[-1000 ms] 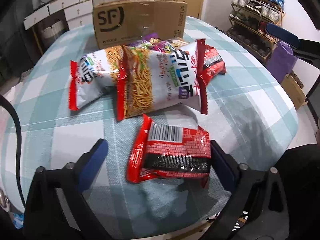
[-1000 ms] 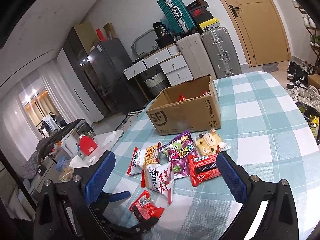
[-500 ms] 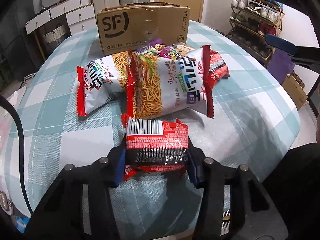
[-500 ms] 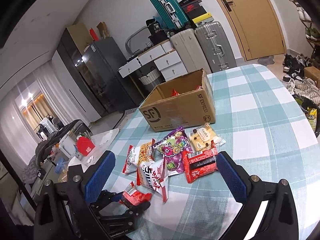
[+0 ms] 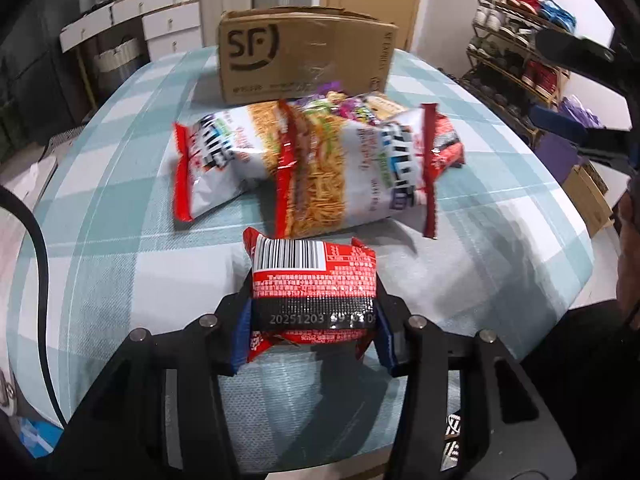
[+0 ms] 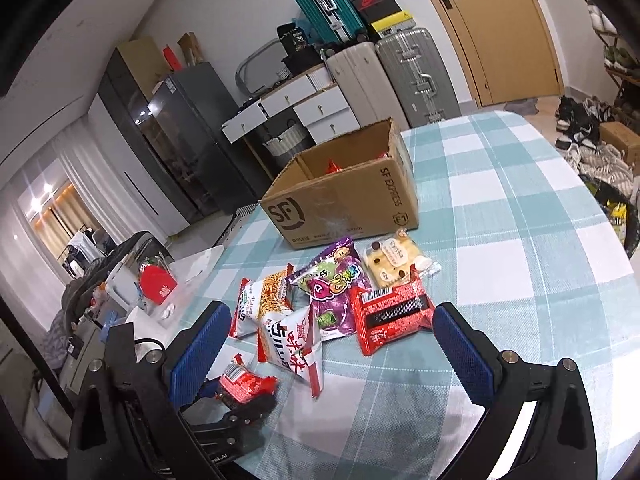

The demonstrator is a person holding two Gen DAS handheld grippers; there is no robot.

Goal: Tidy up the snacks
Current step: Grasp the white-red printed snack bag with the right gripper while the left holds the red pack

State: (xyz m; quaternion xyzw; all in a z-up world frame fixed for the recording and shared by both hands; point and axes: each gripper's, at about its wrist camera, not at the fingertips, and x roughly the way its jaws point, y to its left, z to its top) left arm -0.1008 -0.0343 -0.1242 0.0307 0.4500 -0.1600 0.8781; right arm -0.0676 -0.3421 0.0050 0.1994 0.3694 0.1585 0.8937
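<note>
I have the left gripper point(image 5: 314, 322) clamped on a small red snack packet point(image 5: 314, 276); its blue fingers point(image 5: 240, 334) press both sides. The packet shows its back: a white barcode panel at the top, dense pale print on red, and a black band with a stamped date code. It sits at the near edge of the checked surface point(image 5: 120, 240), just in front of two white noodle-snack bags point(image 5: 340, 164). My right gripper point(image 6: 324, 340) has its fingers spread wide with nothing between them, above the pile beside a second red packet point(image 6: 390, 316). The cardboard box point(image 6: 344, 204) stands open behind the snacks.
</note>
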